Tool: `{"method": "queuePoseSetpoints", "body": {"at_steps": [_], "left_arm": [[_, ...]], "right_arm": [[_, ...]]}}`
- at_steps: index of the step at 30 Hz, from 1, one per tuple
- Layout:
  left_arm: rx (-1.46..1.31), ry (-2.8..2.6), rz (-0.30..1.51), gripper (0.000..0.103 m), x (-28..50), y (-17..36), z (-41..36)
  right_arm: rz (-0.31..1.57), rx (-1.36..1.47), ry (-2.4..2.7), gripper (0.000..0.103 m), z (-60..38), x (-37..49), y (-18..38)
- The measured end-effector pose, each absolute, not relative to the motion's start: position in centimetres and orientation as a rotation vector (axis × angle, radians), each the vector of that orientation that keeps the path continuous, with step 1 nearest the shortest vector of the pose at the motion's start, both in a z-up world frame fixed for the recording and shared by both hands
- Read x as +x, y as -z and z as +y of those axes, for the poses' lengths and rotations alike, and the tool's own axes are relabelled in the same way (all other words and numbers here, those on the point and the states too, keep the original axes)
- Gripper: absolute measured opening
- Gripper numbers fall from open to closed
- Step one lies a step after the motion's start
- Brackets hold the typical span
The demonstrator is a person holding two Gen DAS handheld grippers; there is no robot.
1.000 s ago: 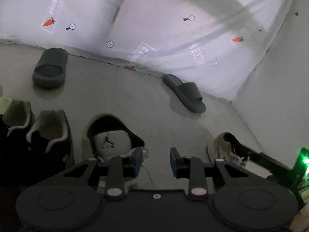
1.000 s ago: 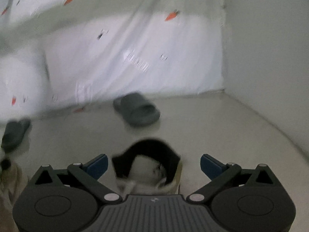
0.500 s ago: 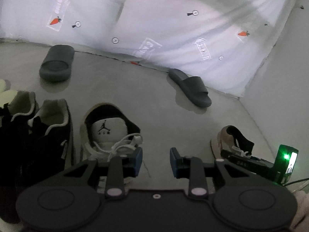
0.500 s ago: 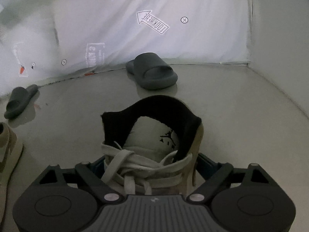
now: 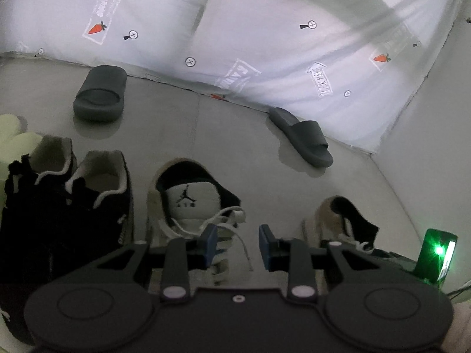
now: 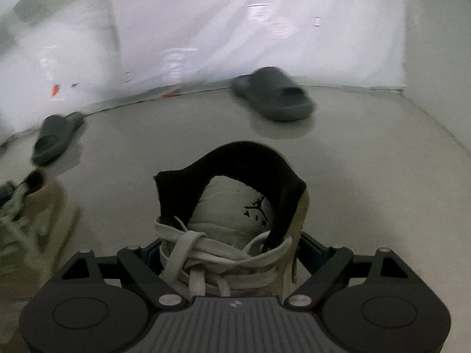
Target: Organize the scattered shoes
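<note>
Item: tan high-top (image 6: 232, 229), black collar, pale tongue with a jumping-figure logo, loose cream laces. Held by the right gripper (image 6: 231, 257), whose two fingers pinch the shoe's sides just below the collar, one on each flank; the grip sits low and wide, likely so the soft collar does not fold. In the left wrist view the same shoe (image 5: 344, 220) shows to the right of its mate.

Landmark: the matching tan high-top (image 5: 188, 203), standing heel-up on the grey floor (image 5: 206, 135), toe toward the camera.

Left of the landmark, just beside it: a pair of black sneakers (image 5: 67, 194) with cream lining, side by side and touching, heels the same way. This reads as a row being kept, with a gap to the landmark's right where the held shoe would belong.

Beyond the landmark, near the printed white sheet (image 5: 265, 44) along the wall: two dark grey slides, one far left (image 5: 100, 94), one far right (image 5: 300, 136), well apart and pointing different ways, so still scattered.

Left gripper (image 5: 237, 247): hovers over the landmark's laces, fingers spread with a clear gap, holding nothing.

Judgement: the held shoe is being brought to pair with its mate; the view's blur suggests motion.
</note>
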State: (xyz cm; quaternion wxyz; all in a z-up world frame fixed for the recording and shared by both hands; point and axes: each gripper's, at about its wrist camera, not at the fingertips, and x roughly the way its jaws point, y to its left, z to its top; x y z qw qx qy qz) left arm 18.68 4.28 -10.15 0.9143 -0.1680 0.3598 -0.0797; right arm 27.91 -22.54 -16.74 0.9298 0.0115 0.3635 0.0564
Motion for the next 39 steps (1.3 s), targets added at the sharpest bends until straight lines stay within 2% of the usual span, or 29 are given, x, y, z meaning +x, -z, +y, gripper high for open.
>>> {"method": "queuePoseSetpoints", "body": {"at_steps": [8,18,24,27,39], "left_arm": [[-0.377,0.131,0.714,0.031,17.6,10.0,8.9],[-0.413,0.103,0.682,0.031,16.5,10.0,14.8],[-0.402,0.119,0.67,0.031,16.2,10.1,16.5],[-0.411,0.134,0.682,0.031,16.5,10.6,17.1],[-0.395,0.299,0.739,0.033,18.3,12.2,14.1]], "right_arm": [[0.738,-0.004,-0.181,0.088,-14.3,27.4,17.3],[0.784,-0.049,-0.179,0.089,-9.4,28.9,17.0],[0.81,0.02,-0.161,0.09,-10.0,28.2,16.3],[0.782,0.041,-0.153,0.096,-10.1,27.0,15.4],[0.74,0.031,0.006,0.096,-12.6,22.0,12.1]]}}
